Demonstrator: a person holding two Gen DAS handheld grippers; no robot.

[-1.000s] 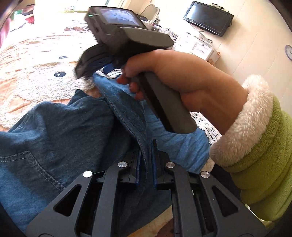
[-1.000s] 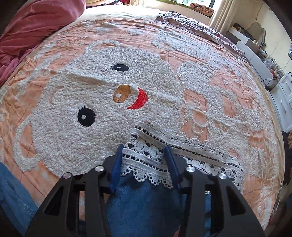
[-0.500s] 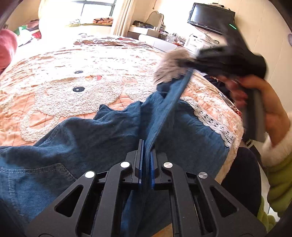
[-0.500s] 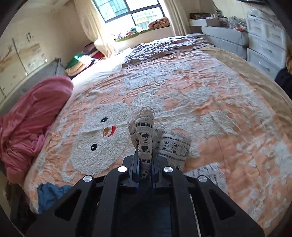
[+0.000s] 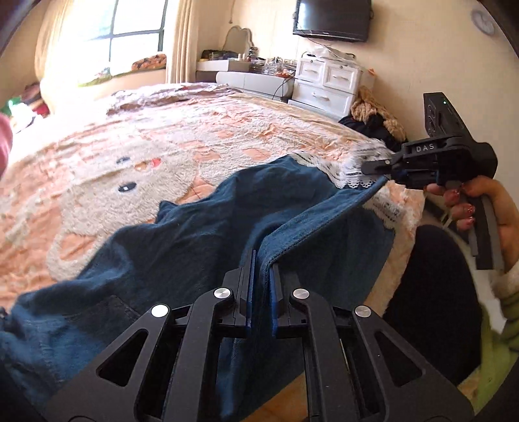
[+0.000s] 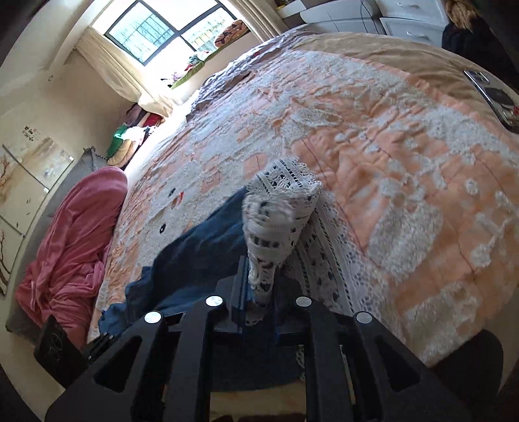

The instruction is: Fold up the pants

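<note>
The blue denim pants (image 5: 201, 240) lay spread across the near part of the bed, their white lace hem (image 6: 279, 207) lifted clear of the quilt. A taut folded edge of denim ran between your 2 grippers. Your left gripper (image 5: 261, 285) was clamped on that edge near the middle of the leg, the cloth pinched between its blue pads (image 5: 249, 289). Your right gripper (image 6: 258, 285) was clenched on the lace hem, which bunched upward from between its fingers; in the left wrist view it was held off the bed's right side by your right hand (image 5: 476, 207). Beneath the pants lay the peach quilt with a white fuzzy bear face (image 5: 107, 188). A pink blanket (image 6: 71, 253) was heaped at the bed's far side. White drawers (image 5: 327, 84) stood against the wall under a wall-mounted television (image 5: 331, 16).
</note>
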